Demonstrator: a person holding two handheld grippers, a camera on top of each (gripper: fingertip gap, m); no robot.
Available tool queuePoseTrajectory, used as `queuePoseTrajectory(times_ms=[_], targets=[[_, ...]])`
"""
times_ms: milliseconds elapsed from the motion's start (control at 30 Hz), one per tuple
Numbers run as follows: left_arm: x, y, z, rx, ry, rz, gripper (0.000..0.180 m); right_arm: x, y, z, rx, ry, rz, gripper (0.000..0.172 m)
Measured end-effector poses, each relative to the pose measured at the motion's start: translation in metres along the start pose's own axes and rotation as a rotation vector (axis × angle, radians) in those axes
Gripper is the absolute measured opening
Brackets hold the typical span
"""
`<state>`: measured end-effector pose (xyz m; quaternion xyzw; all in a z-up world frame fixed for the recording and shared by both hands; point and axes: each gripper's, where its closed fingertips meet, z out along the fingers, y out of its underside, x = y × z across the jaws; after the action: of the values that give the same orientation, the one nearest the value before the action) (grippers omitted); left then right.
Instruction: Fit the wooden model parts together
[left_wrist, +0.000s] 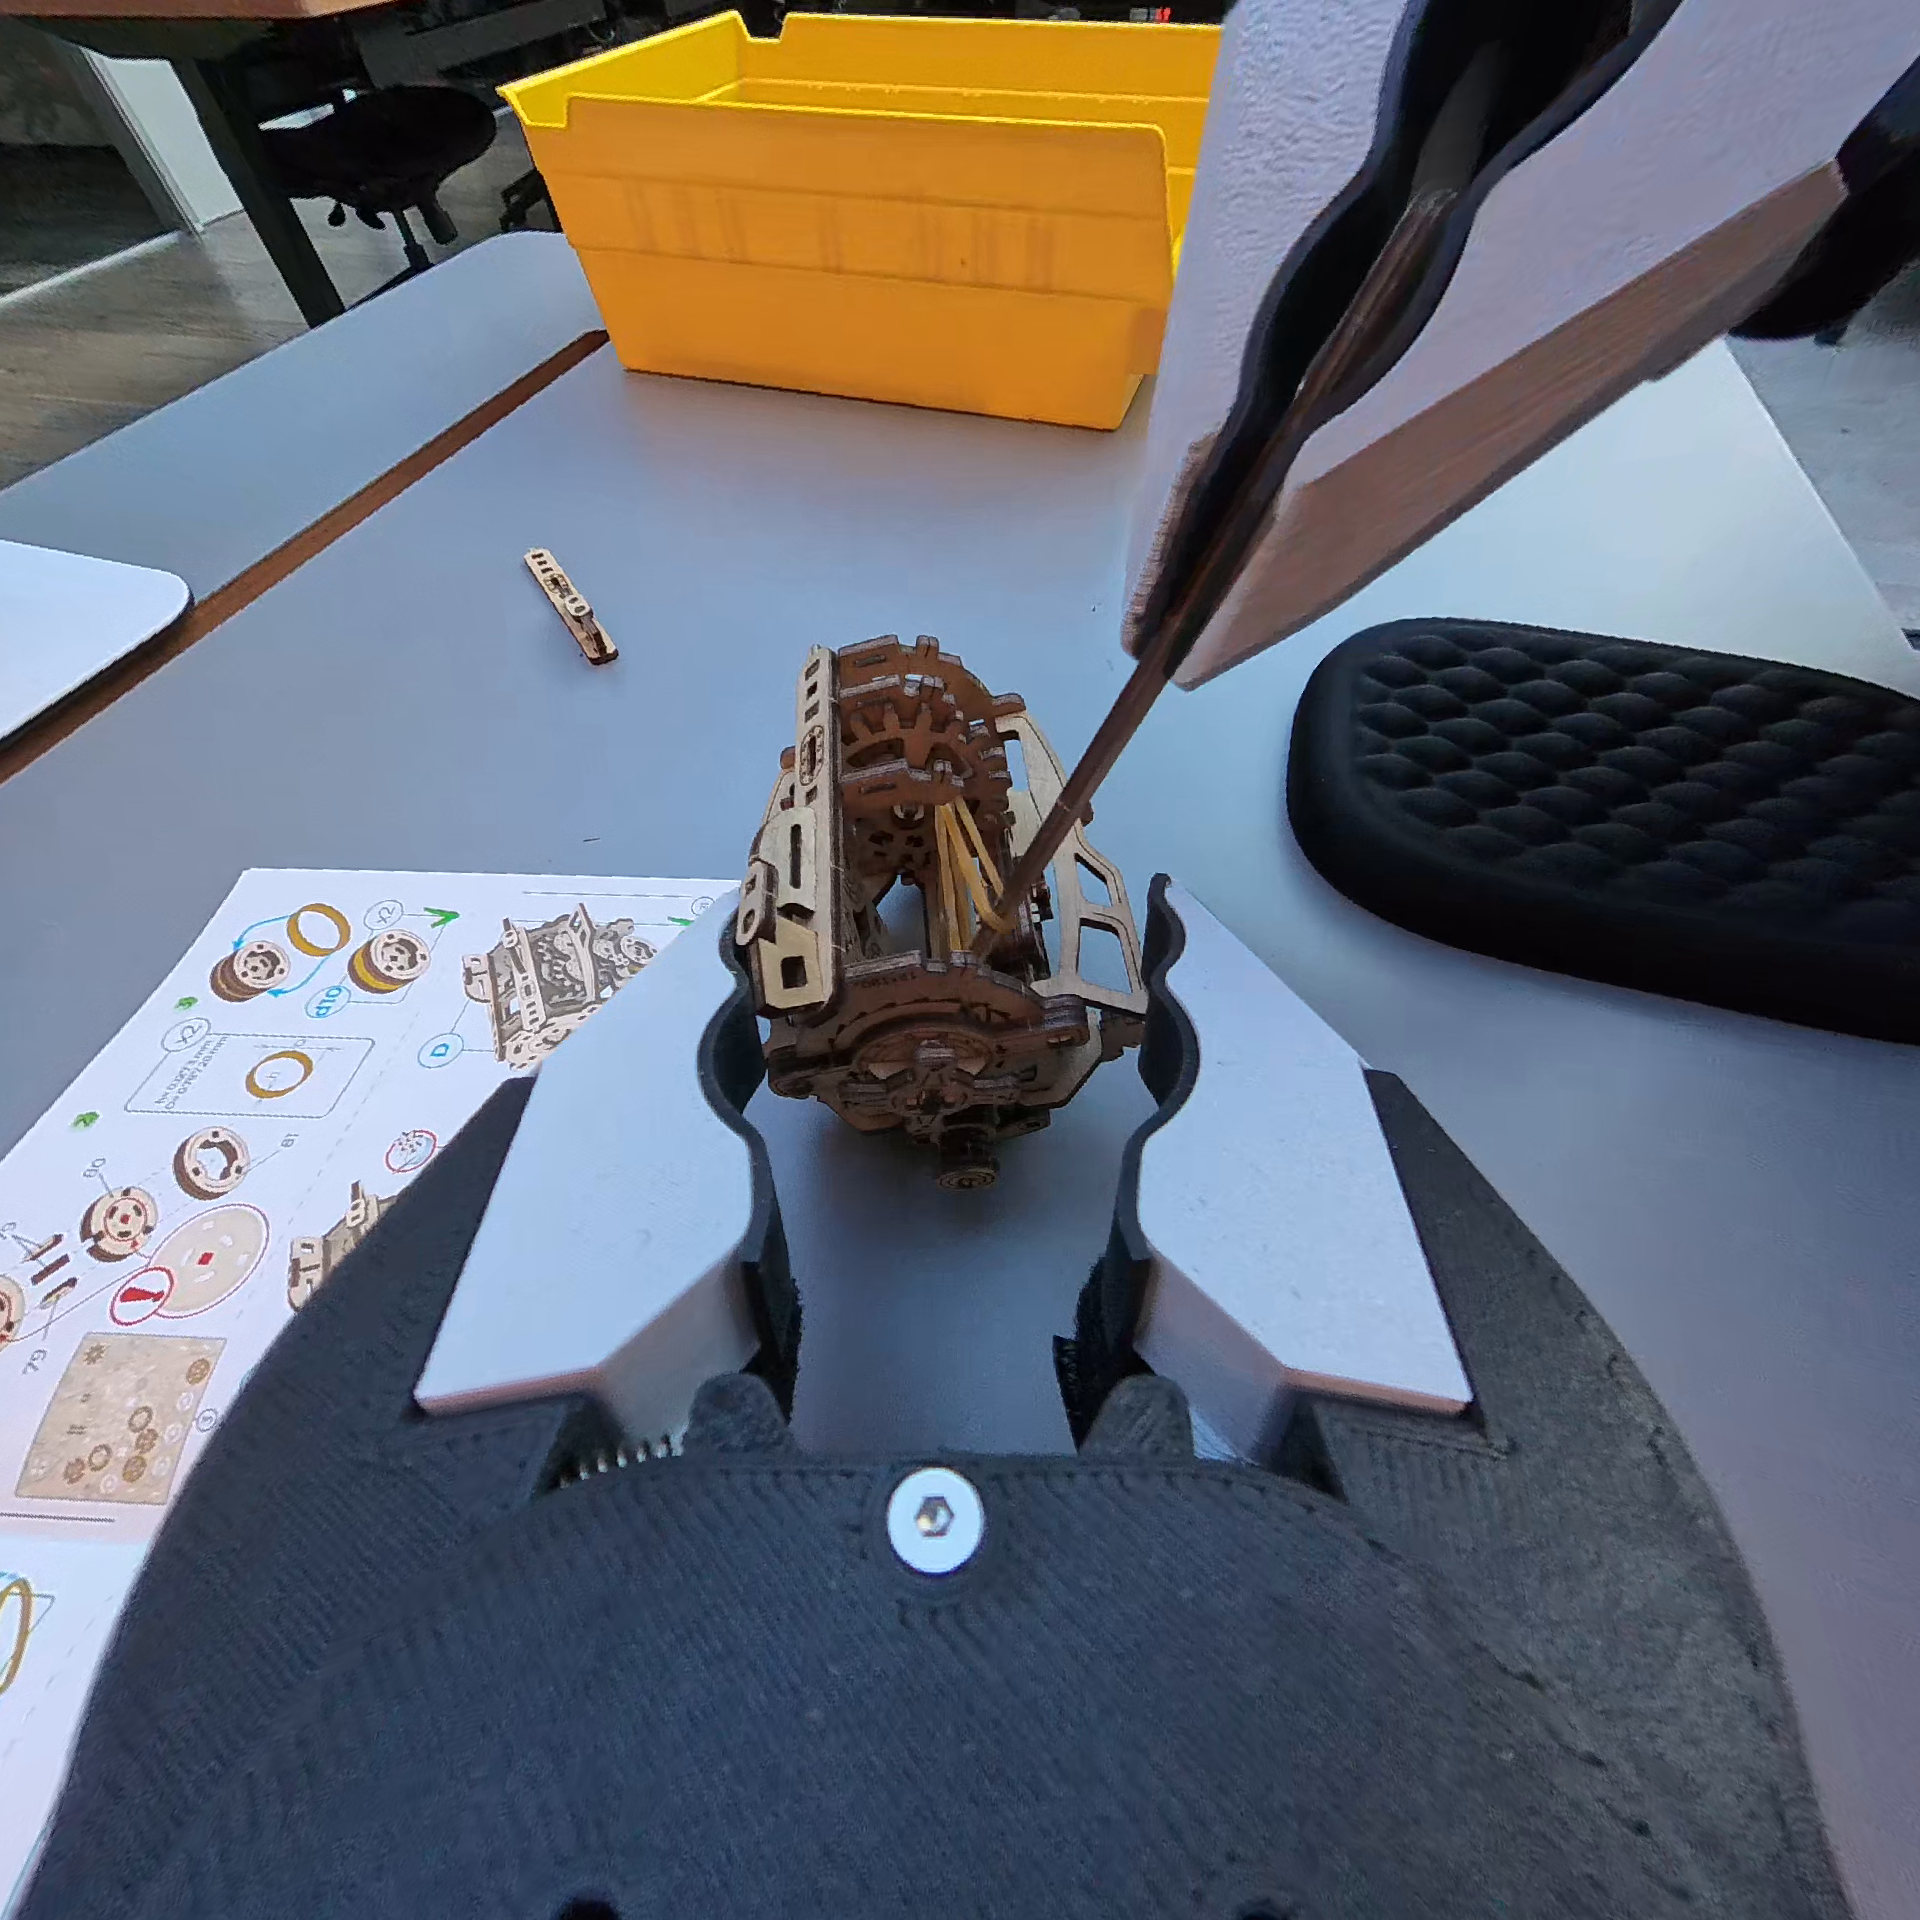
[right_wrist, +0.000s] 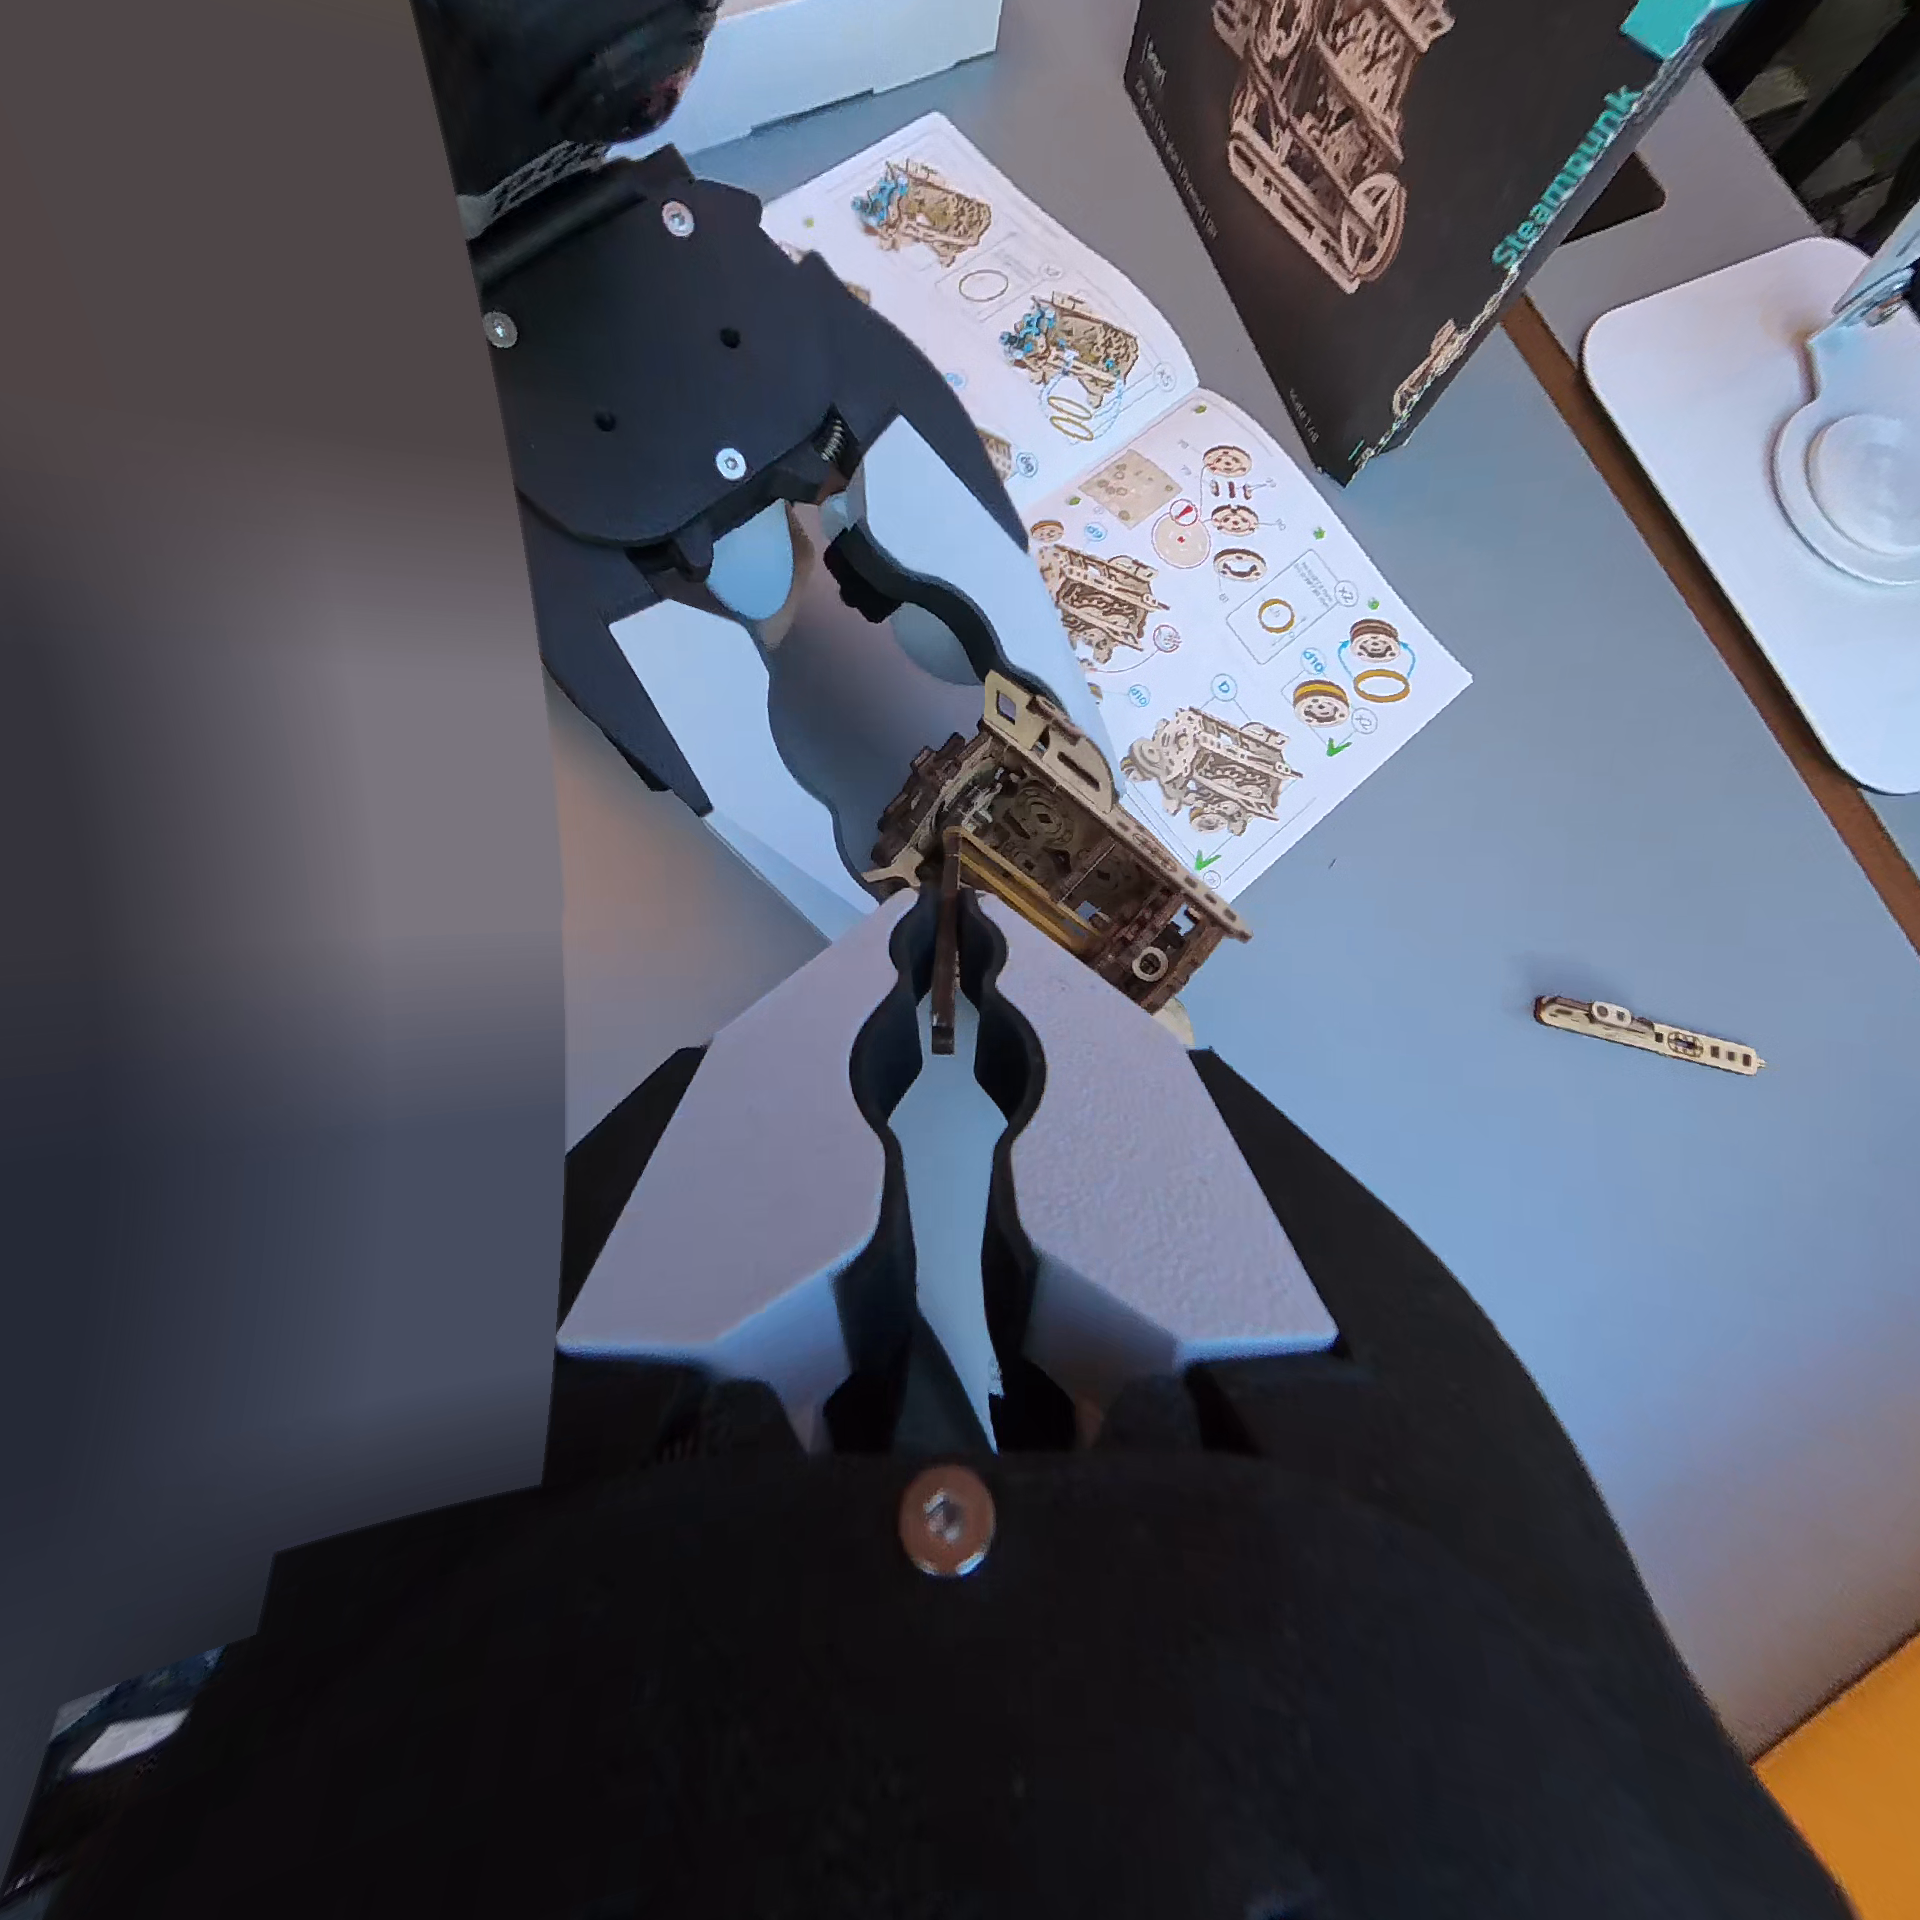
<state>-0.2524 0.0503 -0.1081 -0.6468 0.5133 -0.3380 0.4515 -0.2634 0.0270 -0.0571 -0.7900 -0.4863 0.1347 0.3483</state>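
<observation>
Right gripper (right_wrist: 943, 935) is clamped on a thin dark wooden stick (right_wrist: 943, 987), poking into the brown laser-cut wooden gear model (left_wrist: 925, 914) (rubber bands inside), which stands on the grey table (left_wrist: 416, 748) between the left gripper's (left_wrist: 940, 935) spread fingers.

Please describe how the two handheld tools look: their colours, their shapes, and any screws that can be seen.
Both look alike. The left tool has a rough black base with one silver hex screw, and two pale grey wedge-shaped fingers lined inside with wavy black pads. The right tool matches. Seen from behind, the left tool's black back plate carries several small silver screws.

Left tool (left_wrist: 940, 997) agape, right tool (right_wrist: 943, 940) clamped
</observation>
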Motion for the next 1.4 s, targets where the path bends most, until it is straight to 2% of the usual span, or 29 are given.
queuePoseTrajectory(times_ms=[367,800,1033,1400], targets=[[0.001,0.000,0.000,-0.002,-0.012,0.015,0.071,-0.008,-0.009,0.008,-0.208,-0.033,-0.027,0.000],[0.001,0.000,0.000,0.003,-0.020,-0.003,0.071,-0.009,-0.018,0.020,-0.299,0.027,-0.045,0.001],[0.001,-0.001,0.000,0.005,-0.022,0.000,0.071,-0.003,-0.017,0.022,-0.222,-0.048,0.117,0.001],[0.001,-0.001,0.000,0.007,-0.015,-0.007,0.071,0.006,-0.027,0.027,-0.218,-0.136,0.166,0.000]])
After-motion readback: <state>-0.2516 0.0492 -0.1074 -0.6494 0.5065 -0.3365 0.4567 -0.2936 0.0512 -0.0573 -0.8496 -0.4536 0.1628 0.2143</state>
